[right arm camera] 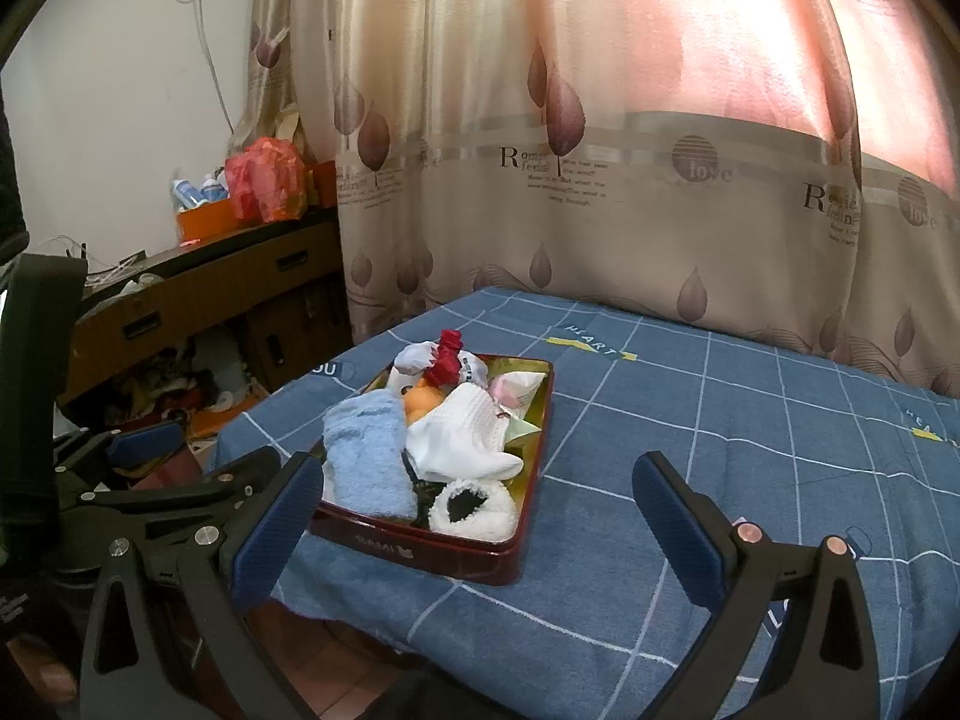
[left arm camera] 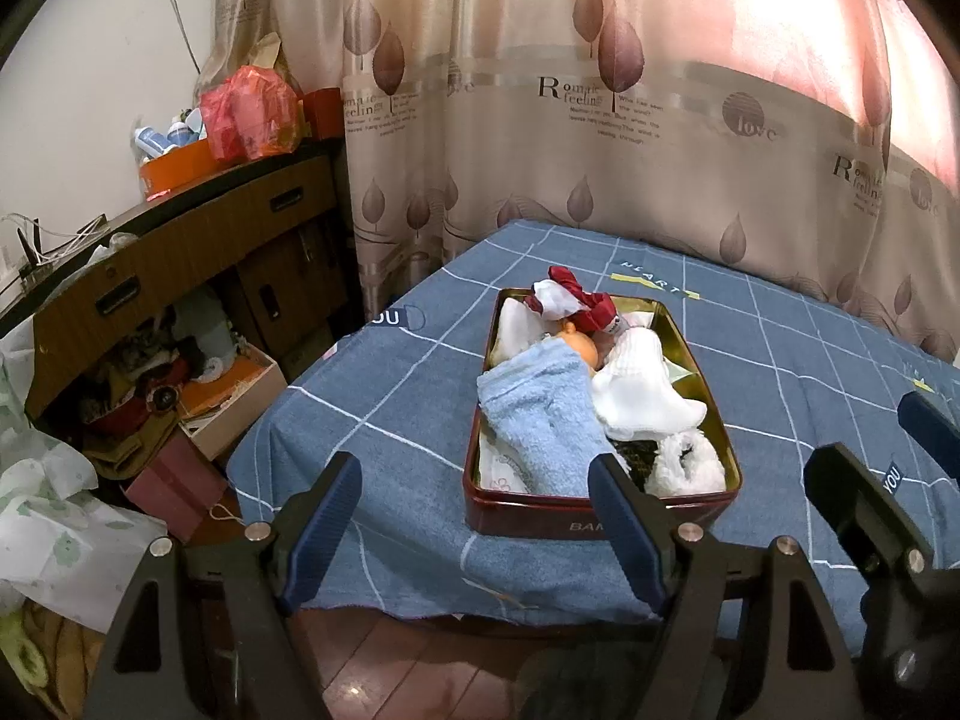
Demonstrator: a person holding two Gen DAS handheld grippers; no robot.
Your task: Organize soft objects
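Your left gripper [left arm camera: 477,516] is wide open and holds nothing; your right gripper [right arm camera: 477,531] too; the fluffy blue sock [left arm camera: 540,420] lies in the dark red metal tin [left arm camera: 600,513].

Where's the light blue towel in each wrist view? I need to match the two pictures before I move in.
Left wrist view: the light blue towel lies centre frame, along the left side of the red tin, just beyond the open left tongs.
Right wrist view: the towel sits left of centre, at the tin's near-left corner, beside the open right tongs' left finger.
Shared landmark: the white sock right of the towel.
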